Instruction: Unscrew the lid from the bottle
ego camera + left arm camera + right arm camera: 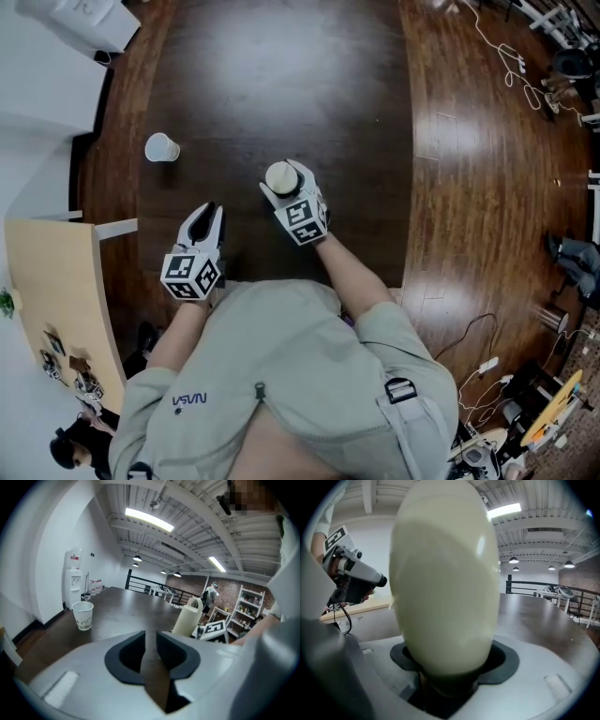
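bottle (280,177): we see a cream bottle standing upright on the dark table (281,75), near its six o'clock edge, just in front of us.
lid (281,174): it sits on the bottle's top; from the left gripper view we make out a loop handle on it.
right gripper (284,194): it reaches the bottle from five o'clock. Its jaws stand wide with the bottle's lower body between them, and in the right gripper view the dark pads (499,660) lie against both sides of it.
left gripper (208,212): it hangs at seven o'clock from the bottle, apart from it. Its jaws are nearly together with only a narrow slit between them, and we see nothing in the slit but the table top.
paper cup (161,147): it stands upright and alone on the table at ten o'clock from the bottle, well apart from both grippers.
wooden floor (469,141): it borders the table at three o'clock, with white cables (511,66) lying across it toward one o'clock.
light desk (56,281): it stands at eight o'clock, off the table.
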